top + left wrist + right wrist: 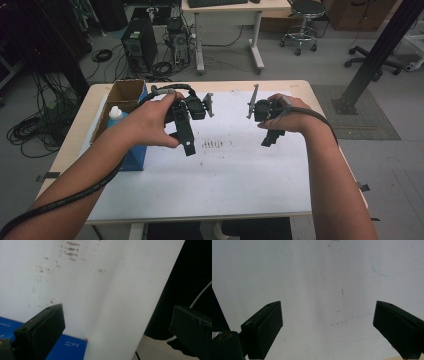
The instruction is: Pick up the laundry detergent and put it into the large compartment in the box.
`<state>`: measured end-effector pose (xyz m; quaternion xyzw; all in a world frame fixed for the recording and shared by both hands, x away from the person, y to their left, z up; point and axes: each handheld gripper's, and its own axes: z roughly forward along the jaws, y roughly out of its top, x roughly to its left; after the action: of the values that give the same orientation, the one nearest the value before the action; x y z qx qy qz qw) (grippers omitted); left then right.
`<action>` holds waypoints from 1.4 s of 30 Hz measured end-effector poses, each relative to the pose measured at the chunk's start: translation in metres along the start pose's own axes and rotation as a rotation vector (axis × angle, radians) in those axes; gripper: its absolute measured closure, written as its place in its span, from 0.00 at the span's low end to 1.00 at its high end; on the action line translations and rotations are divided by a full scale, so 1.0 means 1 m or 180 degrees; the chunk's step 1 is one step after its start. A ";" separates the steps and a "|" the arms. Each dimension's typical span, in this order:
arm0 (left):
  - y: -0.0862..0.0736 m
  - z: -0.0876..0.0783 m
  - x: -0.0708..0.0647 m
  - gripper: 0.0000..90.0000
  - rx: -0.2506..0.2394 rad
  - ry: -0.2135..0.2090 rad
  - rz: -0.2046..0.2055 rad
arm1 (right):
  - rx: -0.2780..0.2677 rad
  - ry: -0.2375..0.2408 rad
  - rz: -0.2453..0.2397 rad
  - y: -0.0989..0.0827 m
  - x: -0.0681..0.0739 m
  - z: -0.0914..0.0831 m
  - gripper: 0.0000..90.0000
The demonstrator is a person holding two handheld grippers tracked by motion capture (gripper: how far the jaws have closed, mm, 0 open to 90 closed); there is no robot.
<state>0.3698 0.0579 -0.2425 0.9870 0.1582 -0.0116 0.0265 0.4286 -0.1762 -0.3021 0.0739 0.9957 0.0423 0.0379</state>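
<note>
A person holds two black grippers above a white sheet (225,170) that covers the table. My left gripper (187,145) hangs over the sheet's left half with its jaws pointing down; its own view shows them spread wide (117,327) with nothing between them. My right gripper (270,139) is held over the sheet's right half, and its view shows the jaws (327,327) wide apart over bare white paper, also empty.
A blue box (135,155) lies at the sheet's left edge, with a white bottle (115,116) and an open cardboard box (125,92) behind it. Faint dark marks (212,144) sit mid-sheet. Computers, cables, a stool and a desk stand on the floor beyond the table.
</note>
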 end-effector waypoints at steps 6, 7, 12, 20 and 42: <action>-0.002 -0.001 0.003 0.00 0.0017 0.0009 0.0090 | 0.0020 0.0008 -0.0007 0.000 0.001 0.001 0.10; -0.003 -0.001 0.004 0.00 0.0006 0.0007 0.0095 | 0.0018 0.0004 -0.0011 0.000 0.001 0.000 0.10; -0.011 0.003 0.008 0.00 0.0048 0.0017 0.0142 | 0.0024 0.0003 -0.0008 -0.001 0.002 0.000 0.10; -0.019 0.002 0.011 0.00 0.0045 -0.0001 0.0126 | 0.0023 0.0017 -0.0019 0.000 0.000 0.001 0.10; -0.010 -0.010 0.003 0.00 0.0025 0.0024 0.0131 | 0.0047 0.0017 -0.0053 -0.001 0.001 0.000 0.10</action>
<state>0.3699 0.0689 -0.2327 0.9902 0.1380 -0.0080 0.0223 0.4274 -0.1770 -0.3022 0.0657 0.9966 0.0349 0.0350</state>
